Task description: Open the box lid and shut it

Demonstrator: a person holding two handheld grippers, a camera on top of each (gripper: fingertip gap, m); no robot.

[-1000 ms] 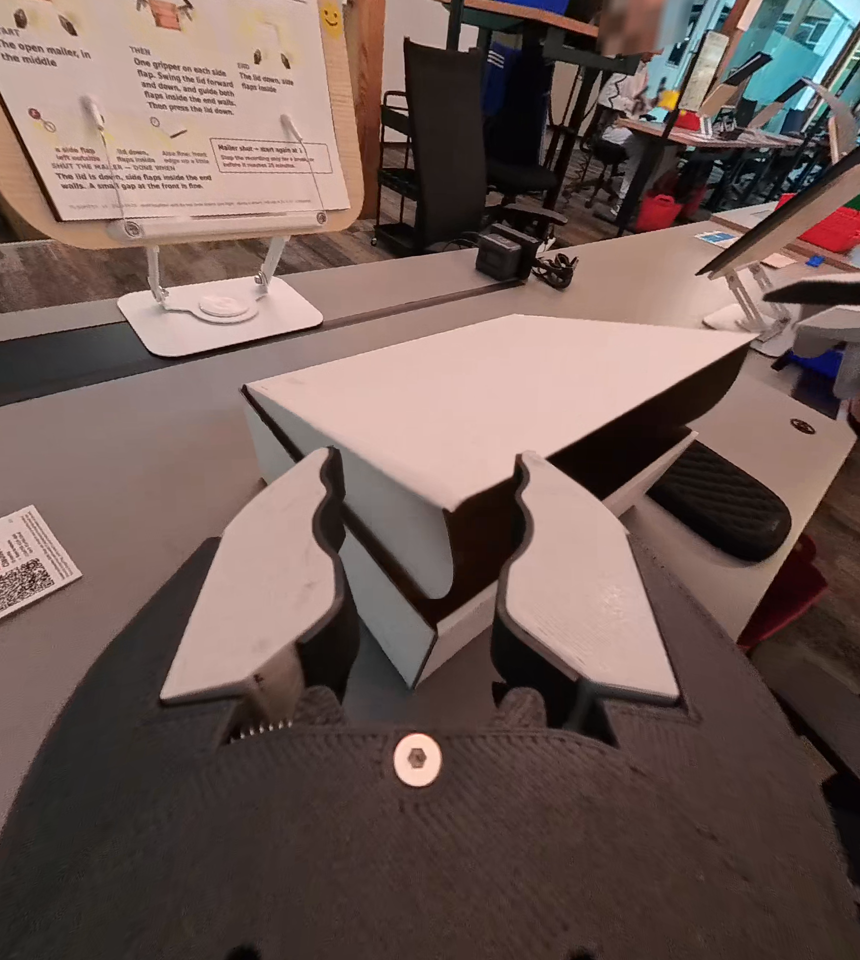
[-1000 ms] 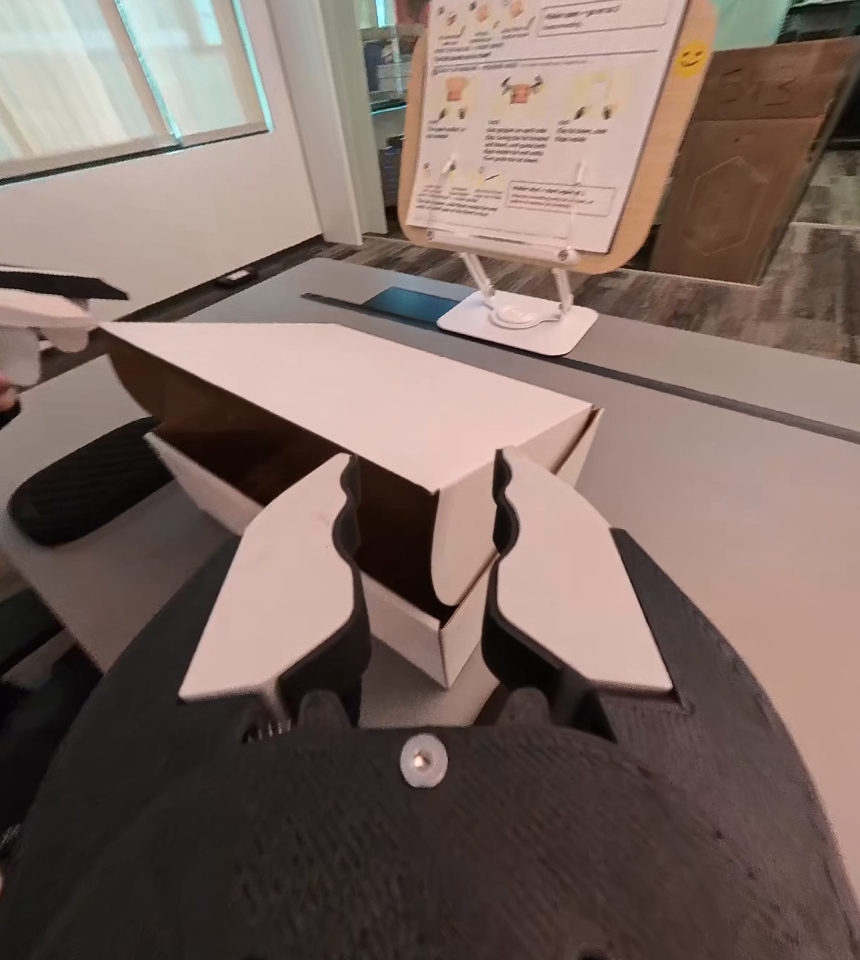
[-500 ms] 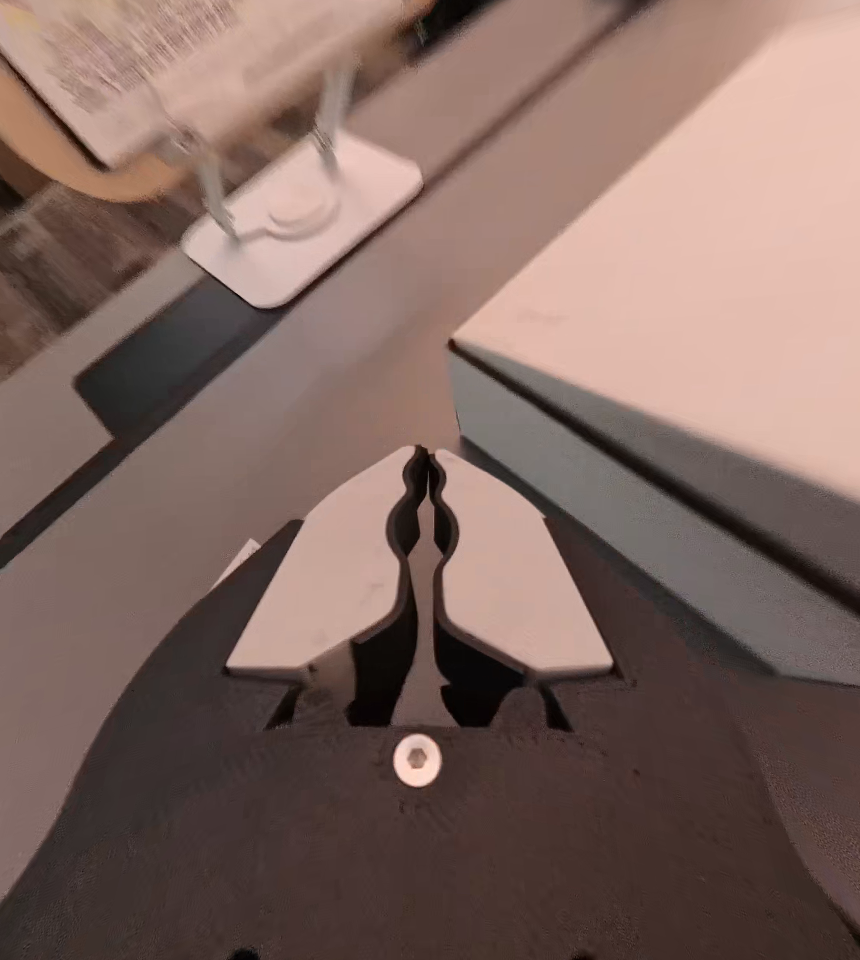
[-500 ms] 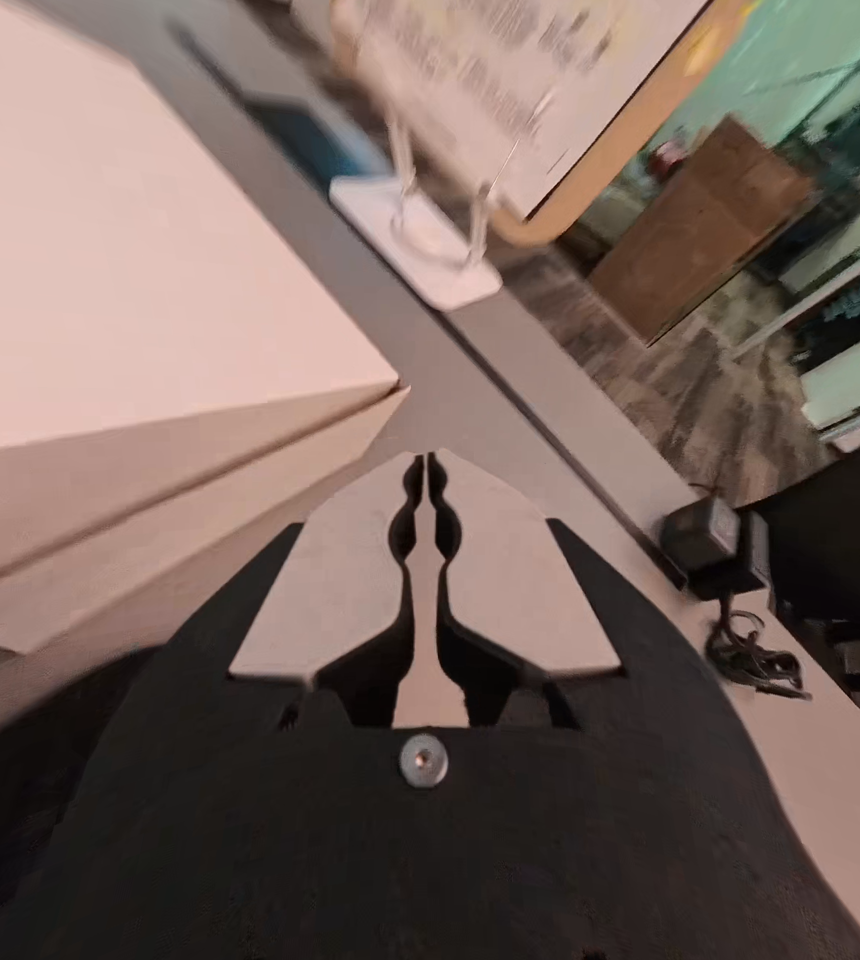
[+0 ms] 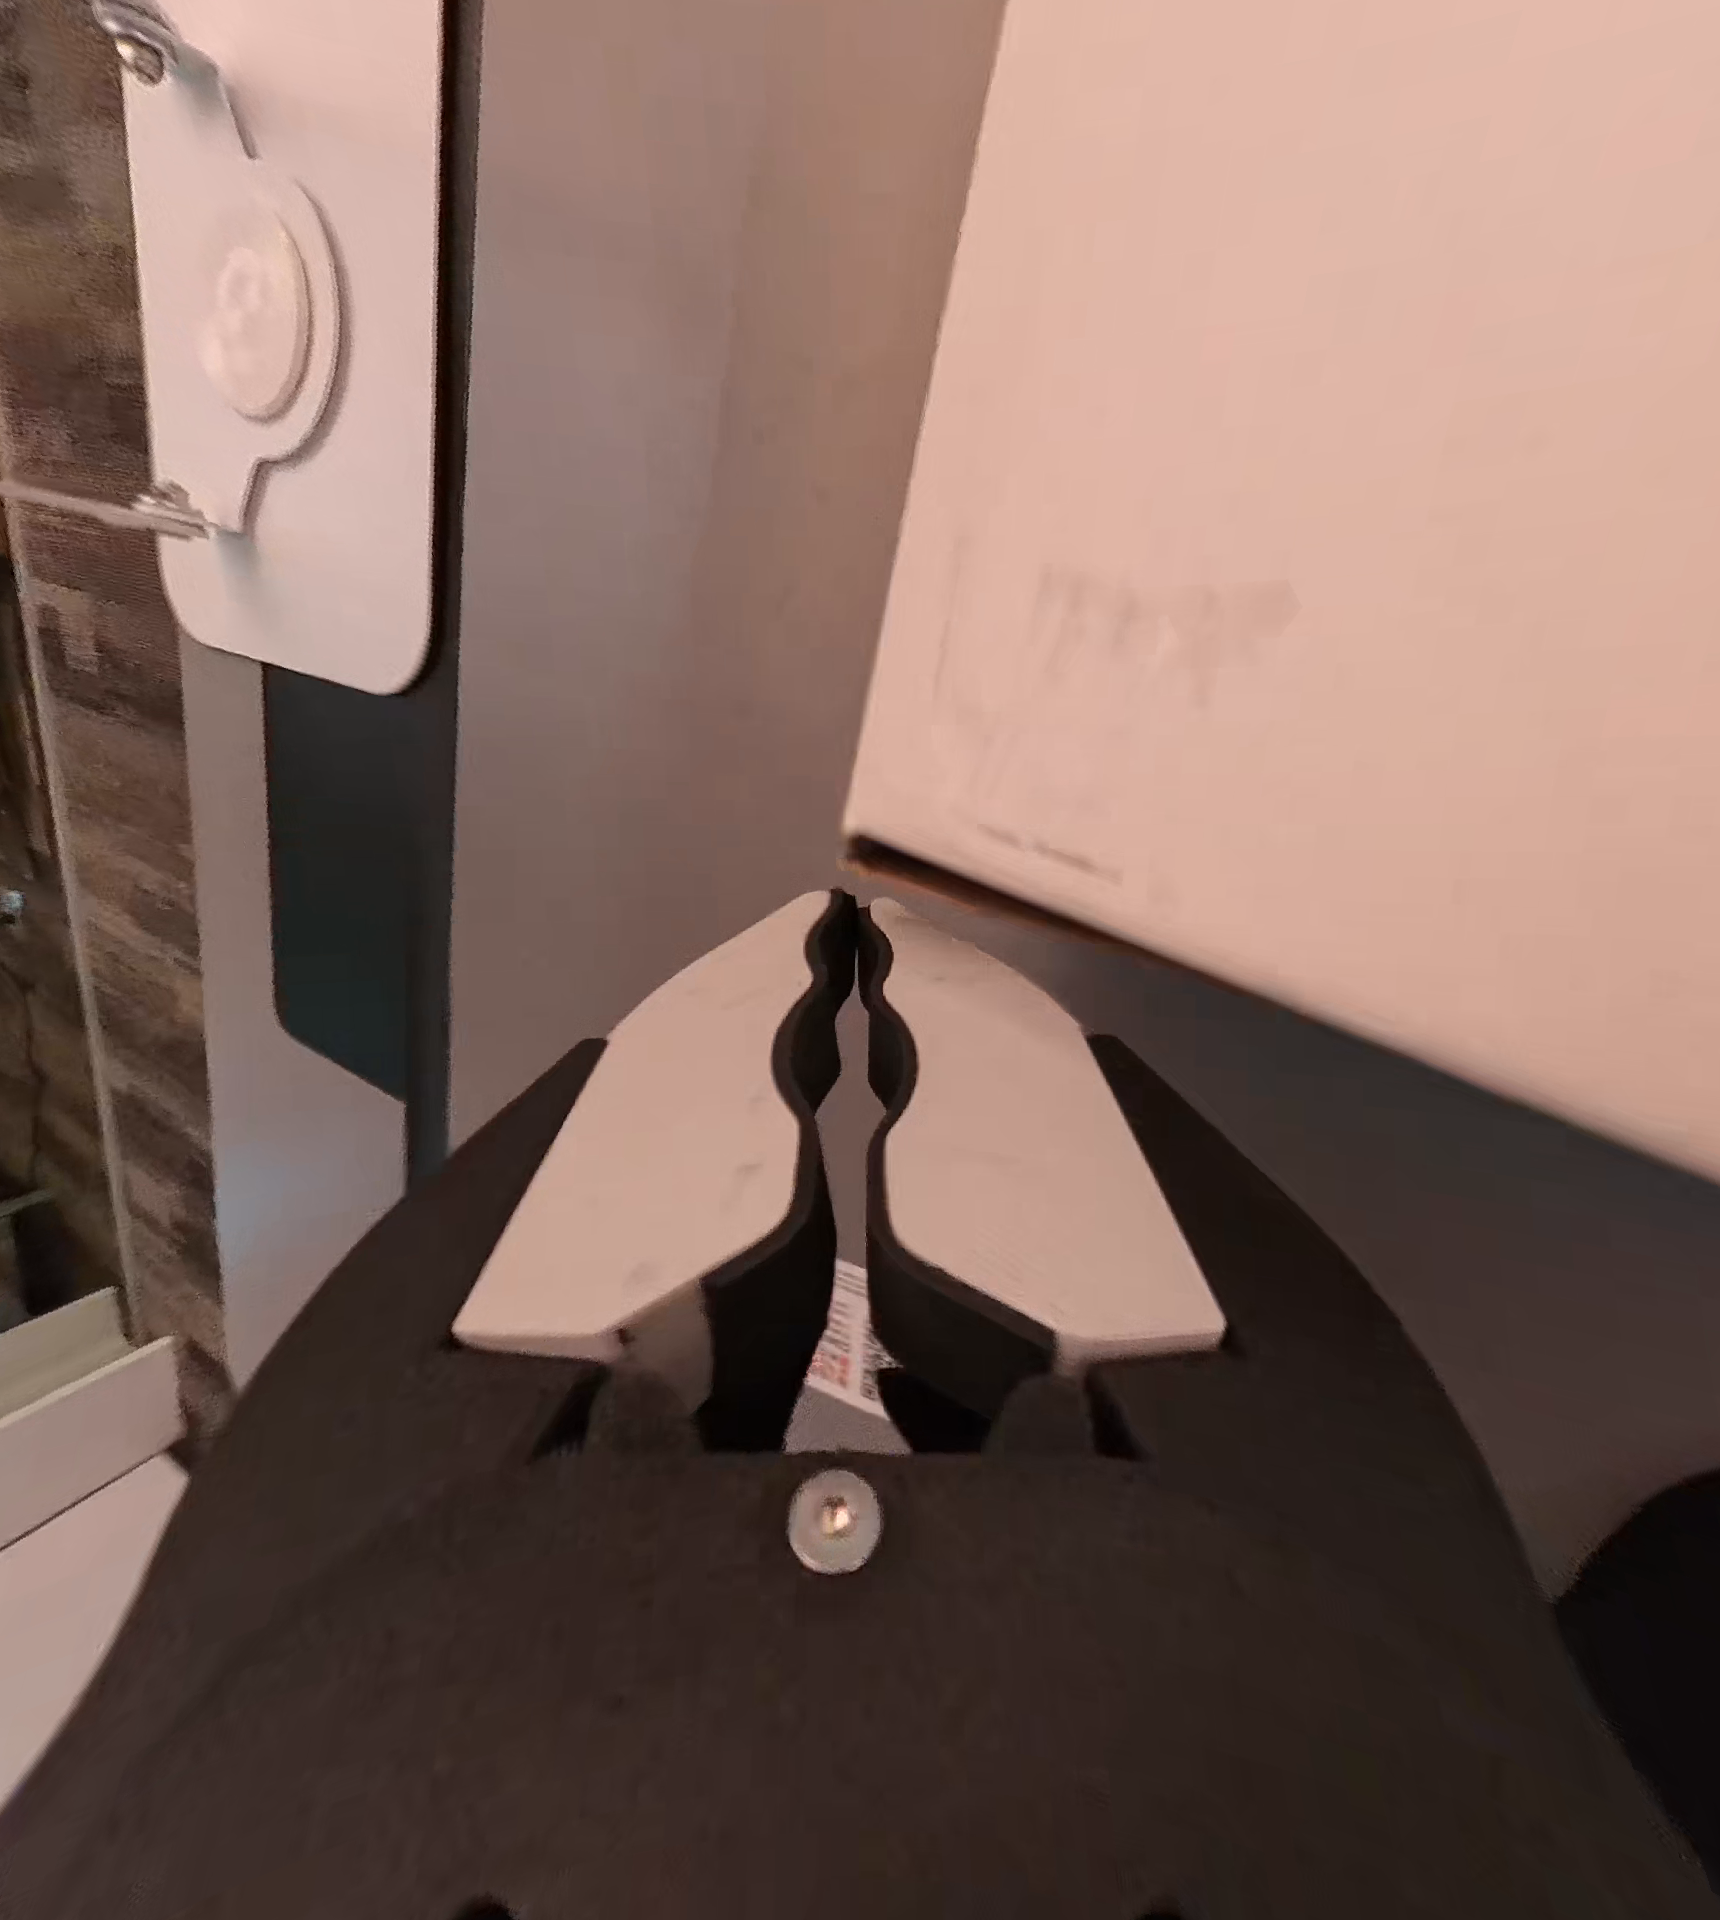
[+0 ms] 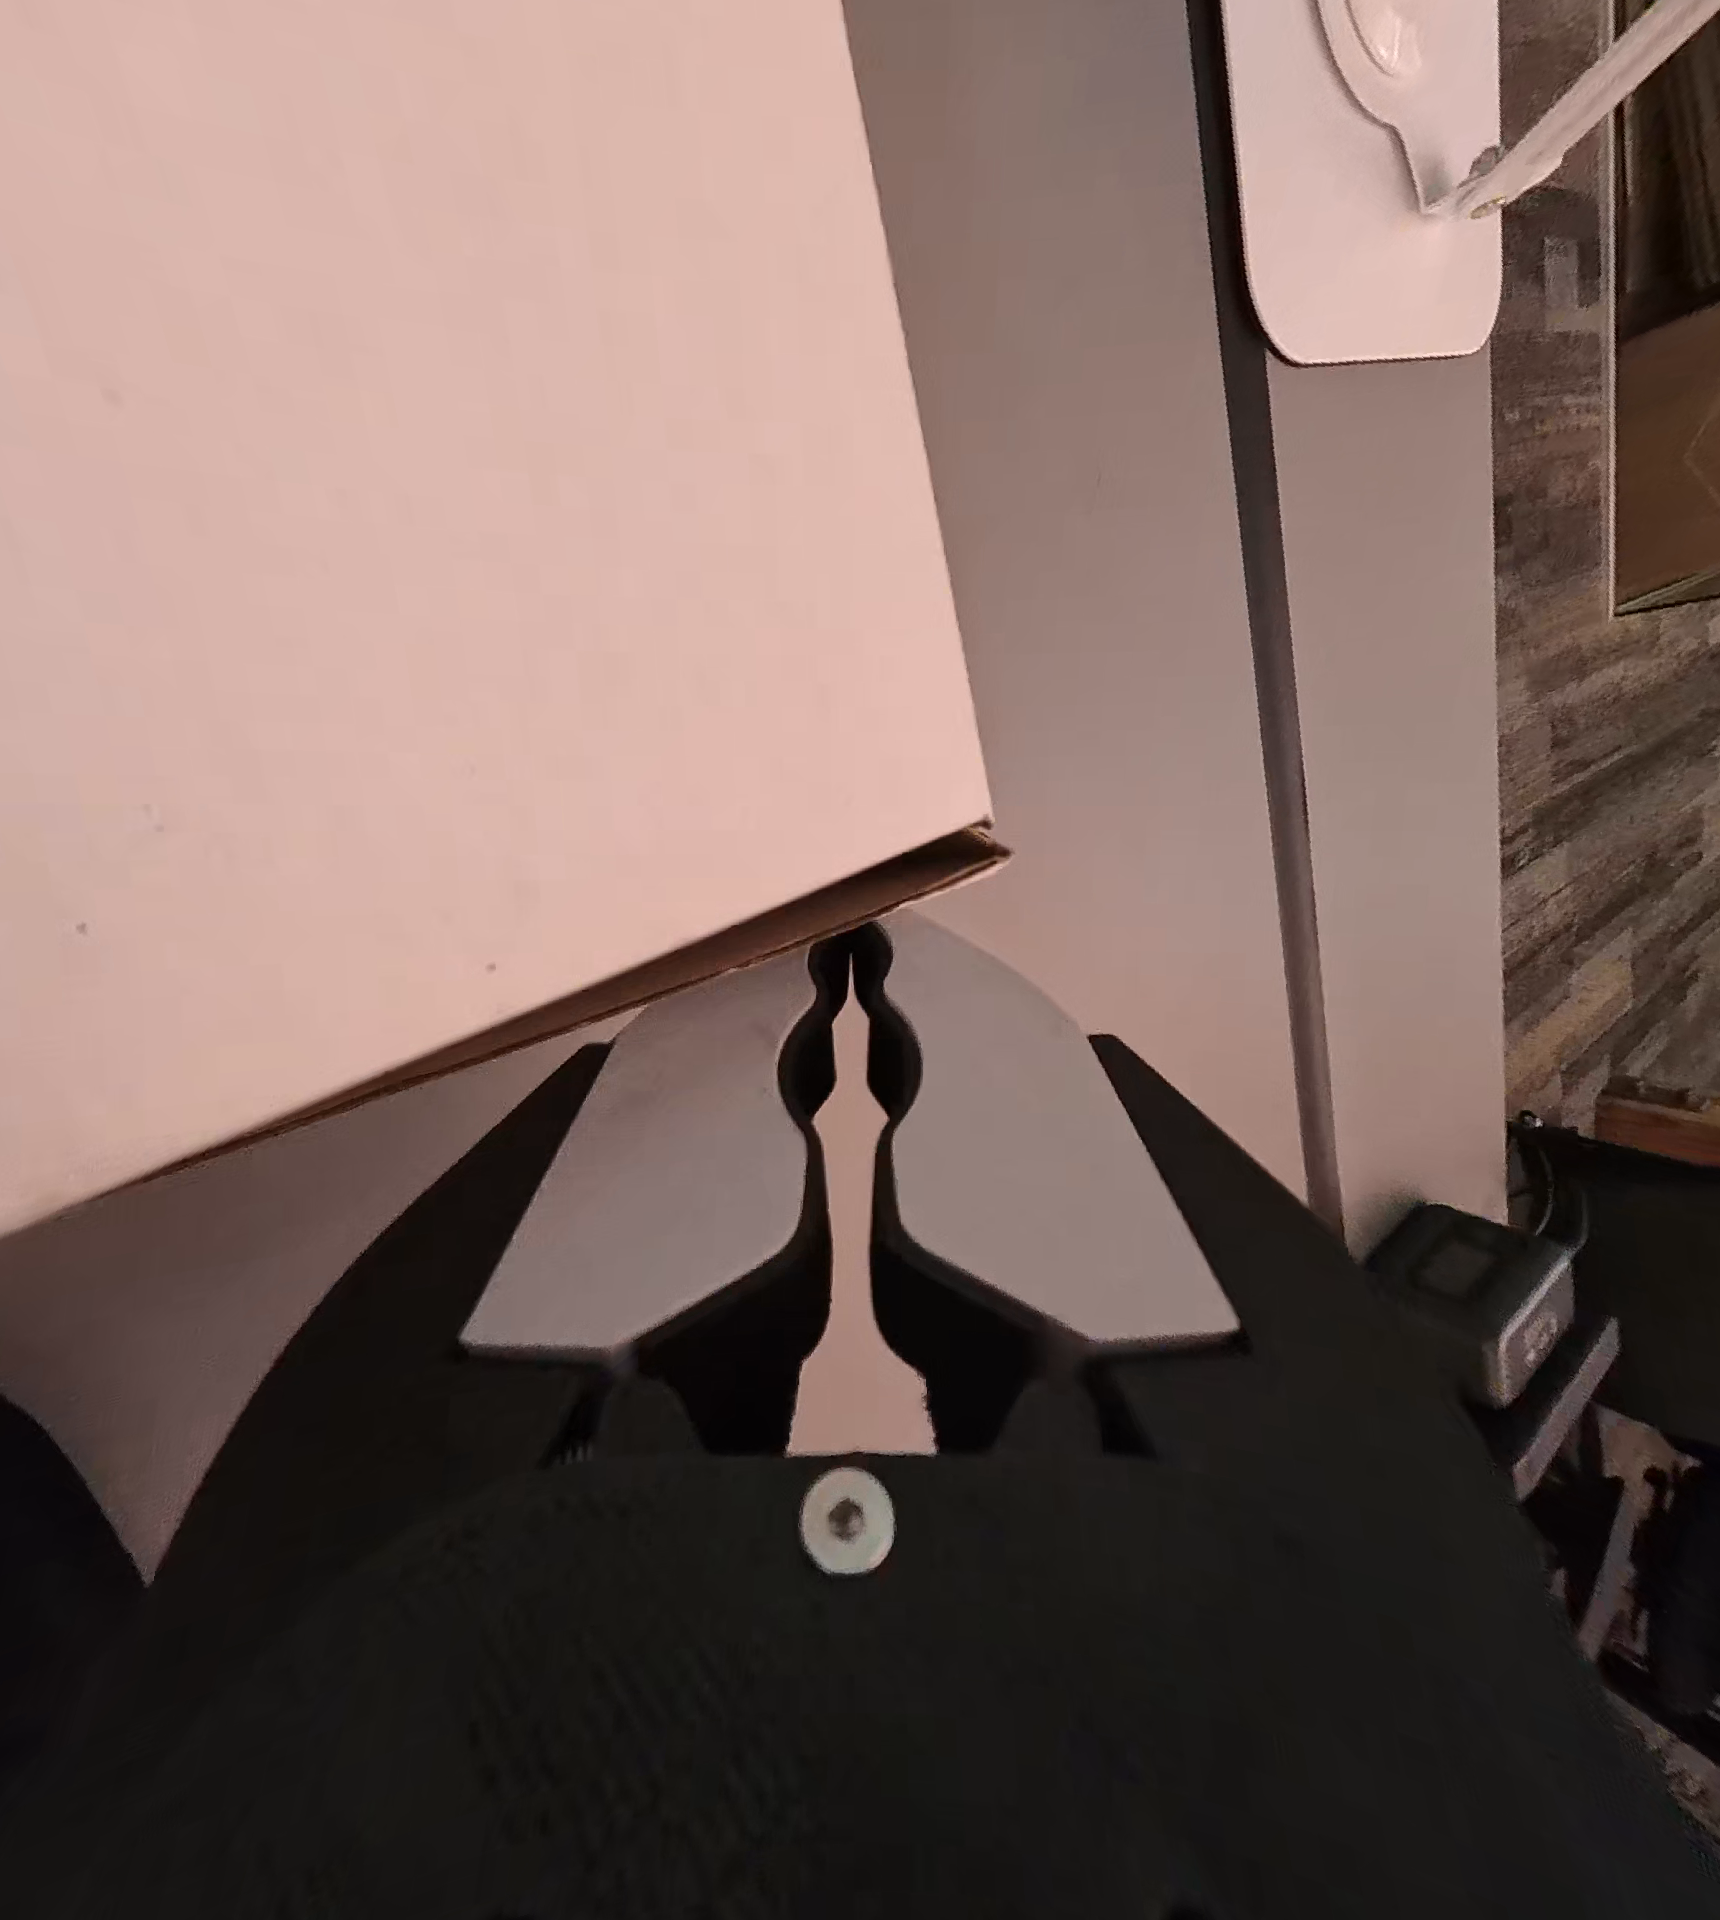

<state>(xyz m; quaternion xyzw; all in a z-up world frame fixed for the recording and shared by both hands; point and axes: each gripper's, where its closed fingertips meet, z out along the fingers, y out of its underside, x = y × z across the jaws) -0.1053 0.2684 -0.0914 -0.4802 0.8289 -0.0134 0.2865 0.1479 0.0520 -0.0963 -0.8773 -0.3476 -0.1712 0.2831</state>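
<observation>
Not really reading anything from here. I'm seeing a small white sticker (image 5: 848, 1363) with red and black print peeking through between the left gripper's (image 5: 853, 914) fingers, way too hidden to make out.

Both views are aimed steeply down at the table (image 5: 627, 416), very near. The left wrist view is set by the box's (image 5: 1355, 416) left corner, the right wrist view by its right corner. Shared: box lid, probably the same white stand base (image 5: 316, 468).
</observation>
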